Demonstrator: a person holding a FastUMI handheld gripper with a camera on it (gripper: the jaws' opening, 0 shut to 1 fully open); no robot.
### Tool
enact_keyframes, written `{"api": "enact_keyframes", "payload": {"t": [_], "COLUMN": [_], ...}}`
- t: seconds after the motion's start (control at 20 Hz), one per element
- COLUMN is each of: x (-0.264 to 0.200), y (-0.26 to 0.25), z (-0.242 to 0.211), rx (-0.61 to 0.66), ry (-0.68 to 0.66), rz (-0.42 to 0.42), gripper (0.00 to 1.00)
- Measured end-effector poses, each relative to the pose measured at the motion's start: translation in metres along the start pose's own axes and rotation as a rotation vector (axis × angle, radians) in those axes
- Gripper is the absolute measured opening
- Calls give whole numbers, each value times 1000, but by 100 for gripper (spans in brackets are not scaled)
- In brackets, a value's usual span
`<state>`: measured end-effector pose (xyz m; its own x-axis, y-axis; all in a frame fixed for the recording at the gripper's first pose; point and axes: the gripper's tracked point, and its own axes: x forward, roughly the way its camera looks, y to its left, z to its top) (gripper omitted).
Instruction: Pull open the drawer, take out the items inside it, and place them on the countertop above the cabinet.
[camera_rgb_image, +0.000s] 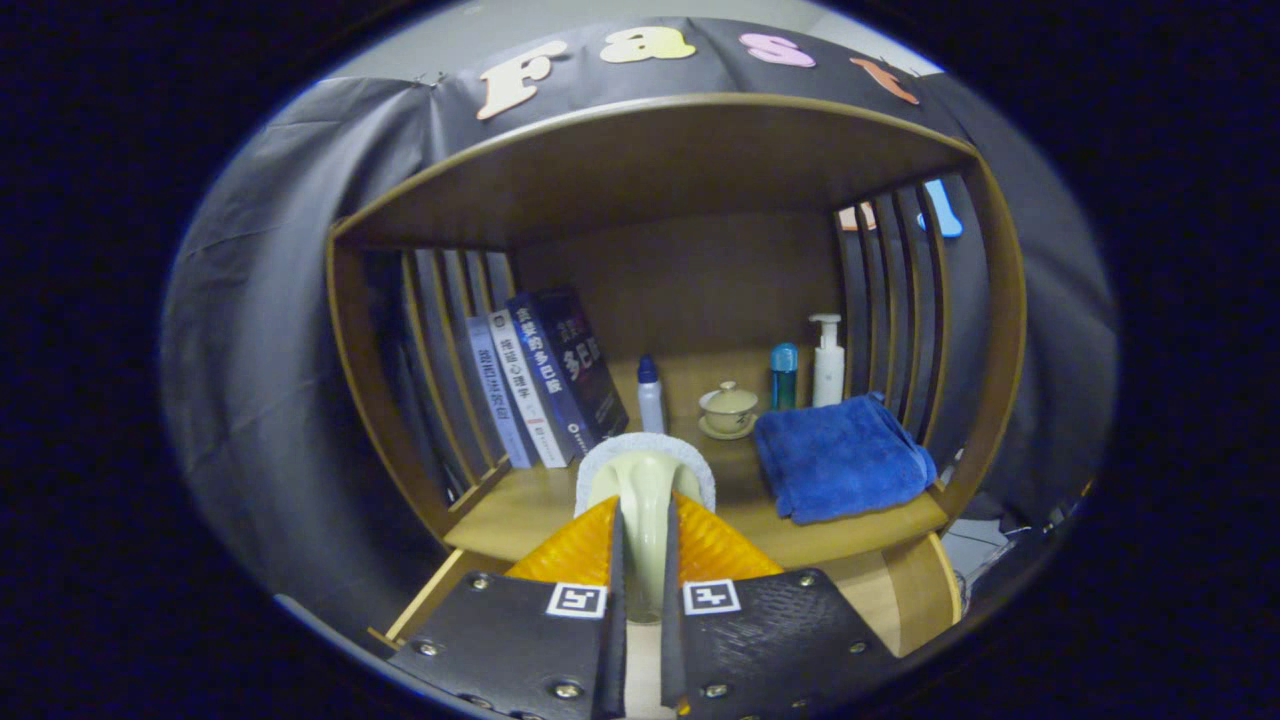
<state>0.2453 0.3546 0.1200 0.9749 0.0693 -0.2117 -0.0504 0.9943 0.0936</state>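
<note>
Gripper (642, 560) closed on a cream-handled brush (645, 490), held over the table (520, 515), open drawer (440, 595) below, blue towel (838, 455) alongside.

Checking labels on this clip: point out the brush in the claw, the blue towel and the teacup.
brush (645, 480), gripper view, cream handle between the claw's fingers
towel (840, 458), gripper view, folded top
teacup (728, 407), gripper view, lidded bowl

The single fisheye camera sits on the gripper (640, 560) and looks forward along its two fingers, close to the front edge of the wooden shelf cabinet (520, 520), facing straight into its open compartment.
</note>
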Motion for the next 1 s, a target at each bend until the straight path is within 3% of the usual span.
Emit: {"api": "enact_keyframes", "payload": {"t": [0.4,1.0], "x": [95,142], "y": [-23,-43], "z": [-27,-26], "rx": [3,190], "ry": [42,50], "rz": [-117,-183], "gripper": [14,16]}}
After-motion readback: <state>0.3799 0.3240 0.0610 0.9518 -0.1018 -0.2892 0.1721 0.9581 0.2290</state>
